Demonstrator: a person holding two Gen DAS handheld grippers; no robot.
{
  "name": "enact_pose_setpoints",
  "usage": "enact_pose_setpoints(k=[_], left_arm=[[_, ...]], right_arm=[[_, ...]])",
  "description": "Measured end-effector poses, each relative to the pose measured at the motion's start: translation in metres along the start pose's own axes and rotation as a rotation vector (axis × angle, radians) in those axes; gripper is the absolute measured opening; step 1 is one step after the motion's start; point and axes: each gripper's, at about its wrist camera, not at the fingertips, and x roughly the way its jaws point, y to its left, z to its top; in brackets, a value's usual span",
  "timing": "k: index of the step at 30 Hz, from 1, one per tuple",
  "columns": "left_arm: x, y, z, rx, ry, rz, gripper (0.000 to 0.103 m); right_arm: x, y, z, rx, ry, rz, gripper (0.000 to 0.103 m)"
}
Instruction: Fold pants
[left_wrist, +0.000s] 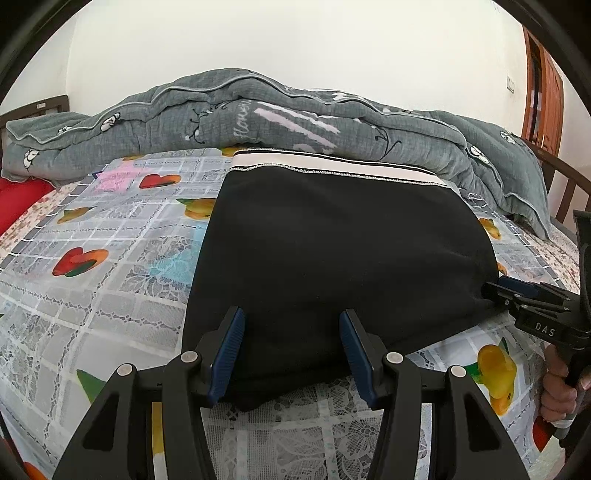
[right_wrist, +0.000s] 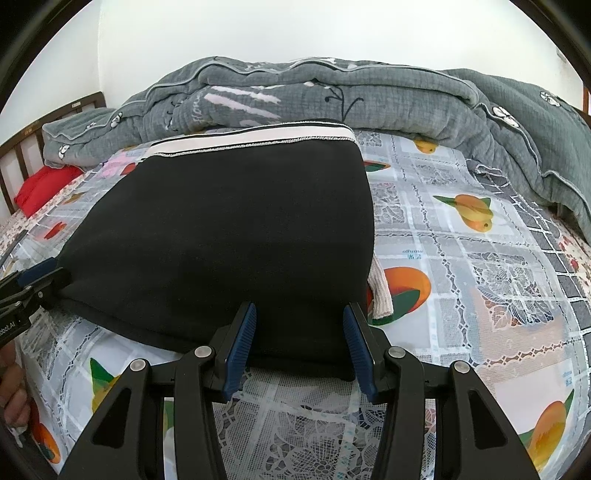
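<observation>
left gripper (left_wrist: 291, 354) fingers parted, right gripper (right_wrist: 299, 350) likewise, angled down

- A bed (right_wrist: 480, 258) covered in a fruit-printed lace-pattern sheet filled the room.
- A rumpled grey quilt (left_wrist: 258, 114) lay heaped along its far side.
- A red cushion (right_wrist: 44, 188) sat beside the dark wooden bed rail (right_wrist: 22, 147).
- Plain white walls (left_wrist: 295, 40) stood behind, daylit.
- A wooden door (left_wrist: 543, 96) showed at right.

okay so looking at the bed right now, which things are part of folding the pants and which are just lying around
Part of the job:
black pants
left gripper
right gripper

Just lying around:
grey quilt
red pillow
fruit-print bed cover
</observation>
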Motion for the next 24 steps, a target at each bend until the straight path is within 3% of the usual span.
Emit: enact_pose_setpoints(k=[24], left_arm=[[-0.0094, 0.0019, -0.0055, -0.030, 0.006, -0.011, 0.051]], right_arm=[[-0.0073, -0.0022, -0.0002, 0.023, 0.039, -0.003, 0.049]])
